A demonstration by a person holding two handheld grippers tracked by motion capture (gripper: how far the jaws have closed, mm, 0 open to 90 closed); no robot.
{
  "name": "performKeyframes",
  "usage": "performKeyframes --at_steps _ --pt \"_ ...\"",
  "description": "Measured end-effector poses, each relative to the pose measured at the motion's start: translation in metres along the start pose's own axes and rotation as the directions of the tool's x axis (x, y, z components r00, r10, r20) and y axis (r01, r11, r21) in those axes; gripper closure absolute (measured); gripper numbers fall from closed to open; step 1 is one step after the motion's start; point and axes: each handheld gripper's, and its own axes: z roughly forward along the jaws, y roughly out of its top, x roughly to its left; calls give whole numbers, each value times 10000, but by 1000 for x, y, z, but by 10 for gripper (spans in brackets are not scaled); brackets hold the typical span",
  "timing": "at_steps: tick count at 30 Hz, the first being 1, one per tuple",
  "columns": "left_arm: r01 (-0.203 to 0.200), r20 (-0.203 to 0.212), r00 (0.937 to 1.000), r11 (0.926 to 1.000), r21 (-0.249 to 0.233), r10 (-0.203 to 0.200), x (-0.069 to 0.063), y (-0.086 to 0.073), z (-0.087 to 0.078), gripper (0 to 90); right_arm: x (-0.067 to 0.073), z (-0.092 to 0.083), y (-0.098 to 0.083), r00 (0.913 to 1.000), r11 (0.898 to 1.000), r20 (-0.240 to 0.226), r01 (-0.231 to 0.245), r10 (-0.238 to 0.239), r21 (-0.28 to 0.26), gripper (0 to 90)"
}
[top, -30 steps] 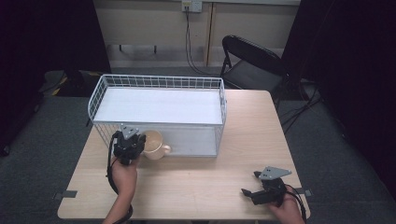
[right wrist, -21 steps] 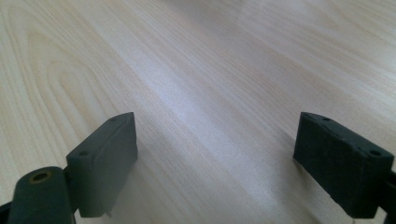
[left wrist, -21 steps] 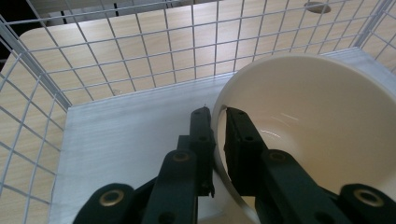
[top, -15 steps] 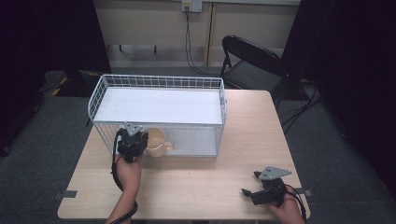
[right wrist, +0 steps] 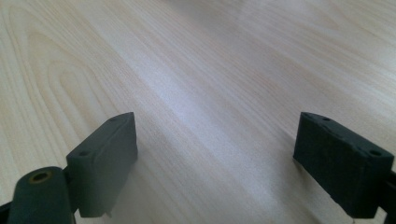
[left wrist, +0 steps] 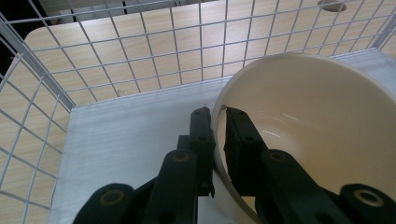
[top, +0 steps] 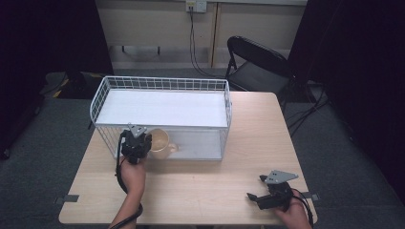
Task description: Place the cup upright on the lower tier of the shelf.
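In the high view the left gripper (top: 142, 141) covers part of the cream cup (top: 159, 141), so its near rim is hidden there, and the basket's wires blur the cup's outline; whether its base touches the basket floor cannot be told. The left gripper view, cut off at the bottom, shows the cup (left wrist: 322, 135) as a smooth, glossy, round-walled vessel, its wall pinched between the two nearly closed black jaws, one outside and one inside the rim. The cup sits tilted, its mouth turned toward the left gripper (left wrist: 215, 116), at the near left of the white wire basket (top: 102, 90), a rectangular grid cage with a pale flat floor. The right gripper (right wrist: 215, 154) rests low over the light, wood-grained tabletop (right wrist: 196, 70), jaws spread wide and holding nothing, near the tabletop's near right corner (top: 253, 197).
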Motion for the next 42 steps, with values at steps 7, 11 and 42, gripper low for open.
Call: performKeyframes --at_steps 7,11,42 --pt "-84 -67 9999 9999 -82 83 -2 -1 1 818 0 0 0 10000 10000 0 1 -1 -1 127" --pt "-156 -104 9998 9998 -92 155 -2 -3 1 818 0 0 0 10000 10000 0 2 -2 1 127" --pt "580 241 9981 9964 -618 -566 0 0 -3 592 0 0 0 10000 10000 -3 -4 4 6 127"
